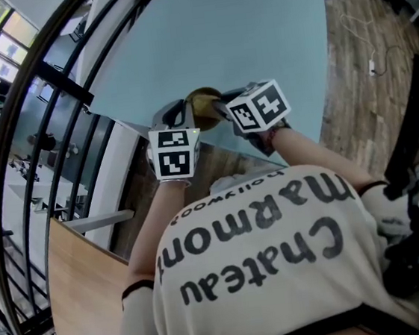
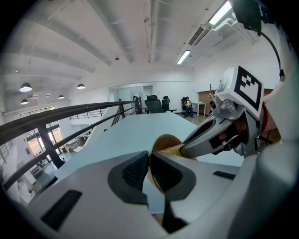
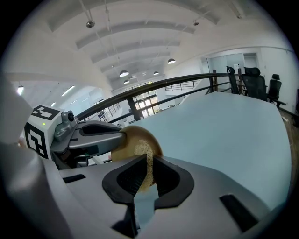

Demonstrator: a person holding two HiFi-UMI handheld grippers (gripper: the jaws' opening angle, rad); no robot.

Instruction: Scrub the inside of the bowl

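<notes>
A brown bowl hangs tilted above the light blue table, held between both grippers. My left gripper is shut on the bowl's thin rim, one pad inside and one outside. My right gripper is shut on a thin tan fibrous scrub pad. The pad reaches into the bowl and lies against its inner wall. In the head view the left gripper sits at the bowl's left and the right gripper at its right, marker cubes facing up. The bowl's bottom is hidden.
A black curved railing runs along the table's left side. Wood floor lies to the right of the table. A wooden surface is at lower left. Office chairs stand beyond the table's far end.
</notes>
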